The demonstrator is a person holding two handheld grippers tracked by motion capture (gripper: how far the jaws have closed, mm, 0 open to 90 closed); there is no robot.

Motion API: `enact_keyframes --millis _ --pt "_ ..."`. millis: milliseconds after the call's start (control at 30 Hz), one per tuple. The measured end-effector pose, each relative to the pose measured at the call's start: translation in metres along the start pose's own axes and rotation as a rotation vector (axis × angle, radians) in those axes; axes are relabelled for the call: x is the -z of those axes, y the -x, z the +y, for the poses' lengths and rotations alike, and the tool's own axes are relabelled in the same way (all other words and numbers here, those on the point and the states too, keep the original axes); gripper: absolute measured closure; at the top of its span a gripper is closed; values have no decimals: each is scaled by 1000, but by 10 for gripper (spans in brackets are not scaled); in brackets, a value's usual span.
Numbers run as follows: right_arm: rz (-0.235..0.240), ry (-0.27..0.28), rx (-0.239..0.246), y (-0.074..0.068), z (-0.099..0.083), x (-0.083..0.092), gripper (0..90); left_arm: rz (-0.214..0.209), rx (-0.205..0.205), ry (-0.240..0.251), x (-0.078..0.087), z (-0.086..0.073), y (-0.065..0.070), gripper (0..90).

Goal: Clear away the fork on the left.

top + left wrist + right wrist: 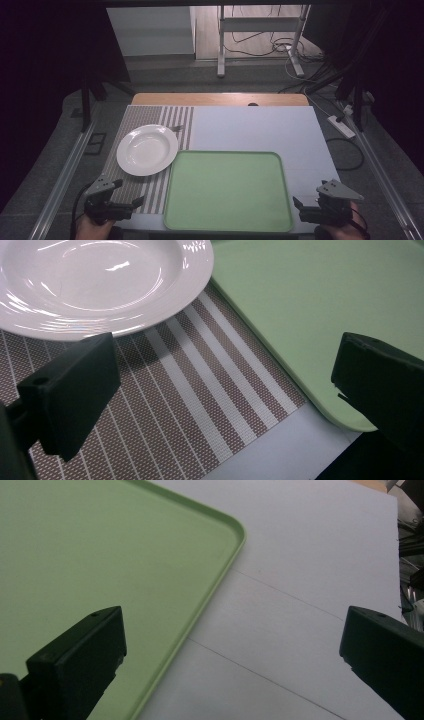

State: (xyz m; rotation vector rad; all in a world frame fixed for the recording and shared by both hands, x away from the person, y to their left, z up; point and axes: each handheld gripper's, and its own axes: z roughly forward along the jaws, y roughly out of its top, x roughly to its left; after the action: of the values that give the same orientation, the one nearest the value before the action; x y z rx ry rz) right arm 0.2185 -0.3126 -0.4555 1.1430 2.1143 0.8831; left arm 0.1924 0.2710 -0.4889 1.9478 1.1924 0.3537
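At the tabletop's (300, 130) near edge I hold my left hand-held gripper (131, 206) and right hand-held gripper (299, 206), both spread wide and empty. Between them lies a green tray (227, 190); a white plate (147, 149) rests on the striped mat (150, 190) toward the left edge.

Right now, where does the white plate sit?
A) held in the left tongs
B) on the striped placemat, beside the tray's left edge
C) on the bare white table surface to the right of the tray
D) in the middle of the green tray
B: the white plate rests on the striped placemat, just left of the green tray, which holds nothing.
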Motion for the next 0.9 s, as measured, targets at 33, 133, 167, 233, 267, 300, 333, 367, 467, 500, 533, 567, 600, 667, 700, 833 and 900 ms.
enact_keyframes --millis 33,133,167,233,267,300,333,367,467,500,533,567,600,667,700,833,900 --pt "0 0 1 0 0 0 0 0 0 -1 0 0 0 5" --pt "2 -2 6 0 0 0 0 1 -1 -6 -1 0 0 7" --pt "3 -3 6 0 0 0 0 1 -1 -8 -1 1 0 8" --pt "3 -3 8 -1 0 0 0 0 1 -15 -1 1 0 10" --pt "3 -4 8 -1 0 0 0 1 0 -17 -2 1 0 12" --pt "3 -4 8 -1 0 0 0 1 0 -17 -2 1 0 13" --pt "5 -6 9 -1 0 0 0 4 -1 -22 -2 1 0 13" --pt "5 -6 9 -1 0 0 0 4 -1 -22 -2 1 0 13" --pt "4 -6 9 -1 0 0 0 2 0 -27 -3 2 0 13" --pt "7 -9 8 0 0 0 0 1 0 -28 -3 2 1 12" --pt "10 -9 8 0 0 -1 0 -3 -5 -34 -3 2 1 5" --pt "10 -9 8 0 0 -1 0 -3 -5 -34 -3 2 1 0" --pt "19 1 8 0 0 0 0 -1 -10 -33 -3 3 1 0" --pt "24 2 3 0 0 0 0 -1 -13 -31 -3 3 2 0" --pt "24 2 3 0 0 0 0 -2 -11 -28 -3 3 2 0" --pt "30 -3 -17 3 1 -2 0 -18 3 -20 -3 4 1 0" --pt "31 1 -25 3 1 -2 0 -30 0 -11 -3 5 1 0"
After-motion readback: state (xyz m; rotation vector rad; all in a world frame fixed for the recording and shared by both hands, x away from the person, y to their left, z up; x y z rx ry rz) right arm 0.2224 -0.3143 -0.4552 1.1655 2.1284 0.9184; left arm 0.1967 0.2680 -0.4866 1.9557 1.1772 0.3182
